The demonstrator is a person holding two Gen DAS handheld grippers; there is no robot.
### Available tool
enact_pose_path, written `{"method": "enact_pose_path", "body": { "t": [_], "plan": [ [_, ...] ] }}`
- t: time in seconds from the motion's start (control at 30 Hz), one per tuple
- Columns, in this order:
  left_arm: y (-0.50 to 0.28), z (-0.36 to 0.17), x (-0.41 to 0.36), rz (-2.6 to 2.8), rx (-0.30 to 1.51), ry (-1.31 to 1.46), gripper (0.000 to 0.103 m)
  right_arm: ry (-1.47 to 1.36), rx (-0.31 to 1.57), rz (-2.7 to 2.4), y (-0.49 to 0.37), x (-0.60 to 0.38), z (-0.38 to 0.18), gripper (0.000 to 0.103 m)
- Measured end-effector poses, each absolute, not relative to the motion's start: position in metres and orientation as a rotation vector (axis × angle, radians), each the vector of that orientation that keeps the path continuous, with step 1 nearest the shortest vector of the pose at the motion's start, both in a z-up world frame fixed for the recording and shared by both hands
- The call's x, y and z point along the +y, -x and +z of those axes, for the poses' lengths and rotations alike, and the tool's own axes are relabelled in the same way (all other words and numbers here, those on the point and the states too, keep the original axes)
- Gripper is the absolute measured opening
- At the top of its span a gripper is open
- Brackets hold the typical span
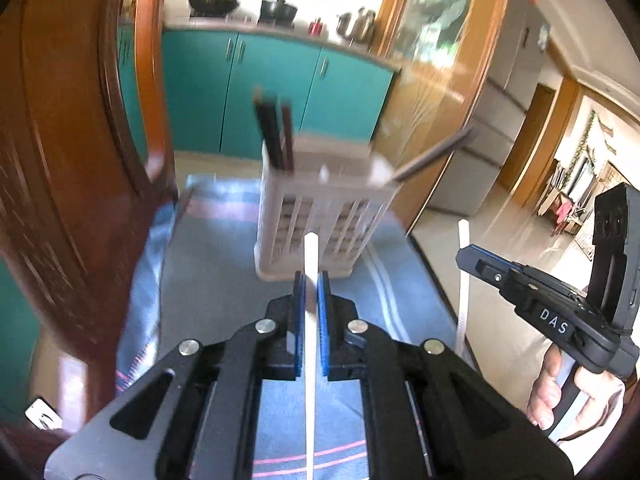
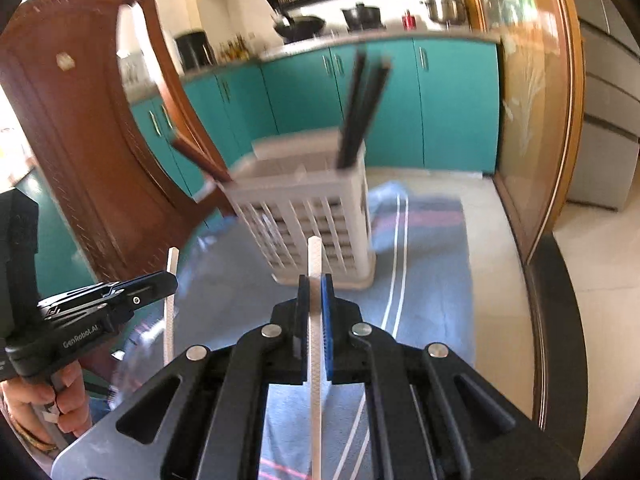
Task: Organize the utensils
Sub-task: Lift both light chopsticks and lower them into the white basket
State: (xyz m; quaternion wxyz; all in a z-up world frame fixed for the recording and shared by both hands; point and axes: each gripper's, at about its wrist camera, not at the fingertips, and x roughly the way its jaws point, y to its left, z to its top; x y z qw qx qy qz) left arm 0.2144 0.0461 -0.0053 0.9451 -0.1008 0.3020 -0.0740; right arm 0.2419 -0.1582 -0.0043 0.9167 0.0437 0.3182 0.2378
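- We see the left gripper (image 1: 311, 280) clamped on a white chopstick (image 1: 310, 264), which runs upright between its blue pads and pokes out past the tips.
- The right gripper (image 2: 315, 284) likewise pinches a second white chopstick (image 2: 314, 264).
- Beyond both stands the white slotted holder (image 1: 320, 216) on a blue cloth (image 1: 208, 280), dark chopsticks (image 1: 274, 136) inside.
- Only the right view shows a hand (image 2: 36, 404) gripping the left tool's handle.

my left wrist camera sits behind the left claw (image 1: 311, 280), looking forward and down, close over the desk (image 1: 208, 280). my right wrist camera does the same. both share the white basket (image 1: 320, 224) and teal cabinets (image 1: 272, 92).
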Motion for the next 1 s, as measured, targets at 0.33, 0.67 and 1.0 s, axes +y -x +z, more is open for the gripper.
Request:
{"method": "enact_pose_path", "body": {
  "t": [0.33, 0.67, 1.0],
  "plan": [
    [-0.215, 0.136, 0.04, -0.146, 0.306, 0.107, 0.007, -0.147, 0.418, 0.515, -0.229, -0.173, 0.109, 0.007],
    [-0.282, 0.168, 0.033, -0.04, 0.203, 0.085, 0.007, -0.195, 0.149, 0.387, -0.291, -0.17, 0.182, 0.007],
    [-0.311, 0.094, 0.037, 0.004, 0.344, 0.099, 0.008, -0.148, 0.301, 0.388, -0.314, -0.151, 0.102, 0.007]
  ]
}}
